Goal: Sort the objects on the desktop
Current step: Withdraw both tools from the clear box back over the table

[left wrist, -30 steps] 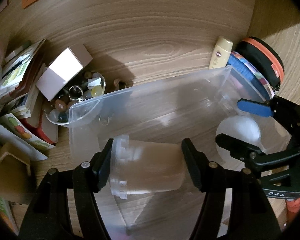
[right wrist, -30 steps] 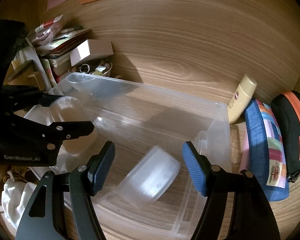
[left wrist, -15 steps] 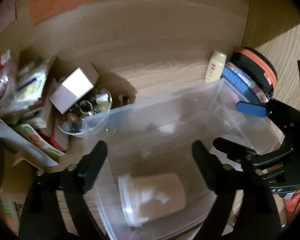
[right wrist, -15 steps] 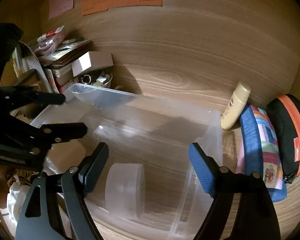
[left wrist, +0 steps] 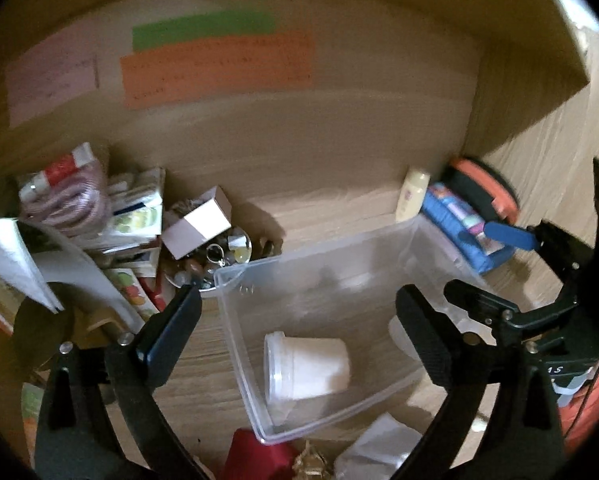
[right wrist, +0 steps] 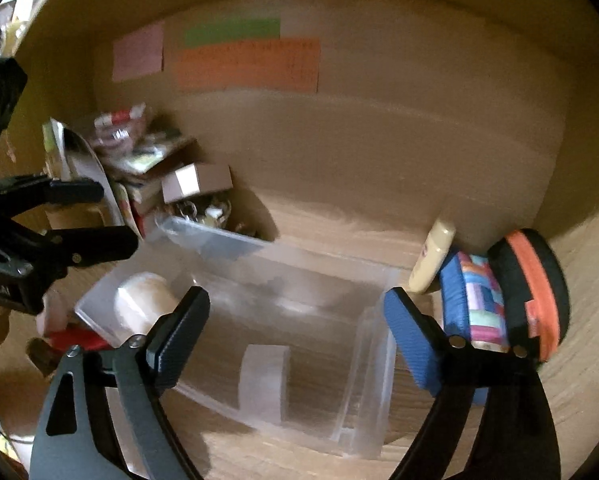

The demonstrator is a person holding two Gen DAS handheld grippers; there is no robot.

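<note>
While both grippers hang above the desk with nothing between their jaws, the sorted pieces lie in the clear plastic bin [left wrist: 379, 248]; the left gripper [left wrist: 295, 320] has its jaws opening wide over the bin's near end, and the right gripper [right wrist: 295, 320] has its jaws opening likewise over the other end, neither pad touching anything; the translucent jar [left wrist: 305, 364] lies on its side on the bin floor, lid end toward the bin's left wall, and the squat round container [right wrist: 264, 380] stands on edge nearer the right gripper; both look like thin, light plastic, smooth and probably slippery, stiff enough to bear a squeeze yet likely to roll; I judge the best hold on the jar to be across its body just behind the lid rim, and on the round container across its flat faces rather than its curved edge; the bin itself is light and may slide if nudged, and its walls would flex if gripped; room is tight: the cream bottle [right wrist: 433, 258], the blue pouch [right wrist: 477, 304] and the black and orange case [right wrist: 535, 296] crowd the bin's far right corner, the white box [left wrist: 197, 222] and a dish of trinkets [left wrist: 215, 258] press its far left corner, and books [left wrist: 135, 216] pile beyond; the open desk surface [left wrist: 331, 204] behind the bin offers the freest passage.
</note>
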